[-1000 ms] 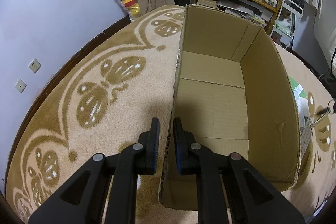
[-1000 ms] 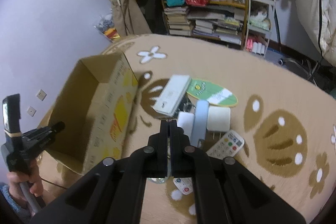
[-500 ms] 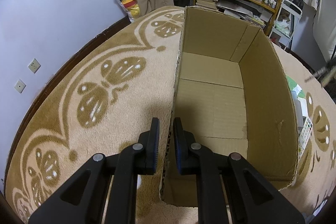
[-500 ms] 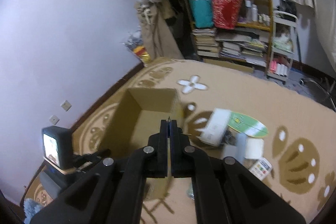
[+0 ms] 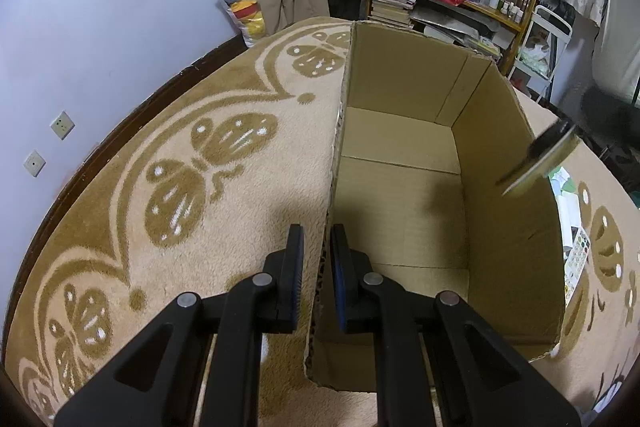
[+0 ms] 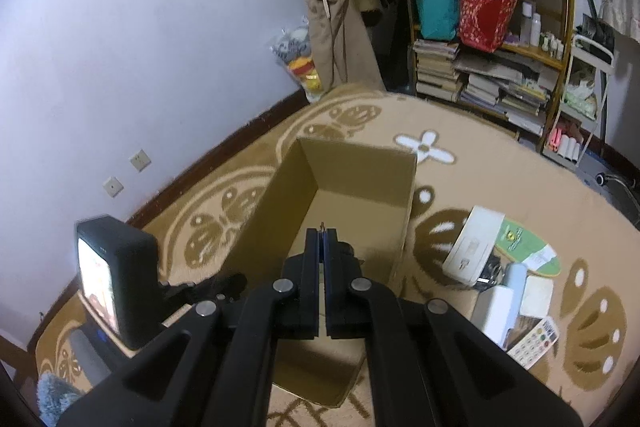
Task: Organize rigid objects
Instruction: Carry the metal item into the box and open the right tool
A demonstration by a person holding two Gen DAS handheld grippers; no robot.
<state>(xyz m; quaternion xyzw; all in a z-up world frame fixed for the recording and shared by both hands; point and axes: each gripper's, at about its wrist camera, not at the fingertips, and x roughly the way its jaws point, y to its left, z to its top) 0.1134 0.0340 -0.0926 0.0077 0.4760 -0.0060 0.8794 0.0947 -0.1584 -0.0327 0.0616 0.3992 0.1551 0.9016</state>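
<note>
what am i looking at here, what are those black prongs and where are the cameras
There is no robot. A person holds a two-finger gripper in each hand, and each gripper carries a fisheye camera looking along its black fingers.

In the left wrist view, the left gripper straddles one wall of an empty cardboard box on a patterned carpet.

In the right wrist view, the right gripper is above the box, pinching a thin flat item that is too blurred to name.

Beside the box lie a white carton and a remote control.
</note>
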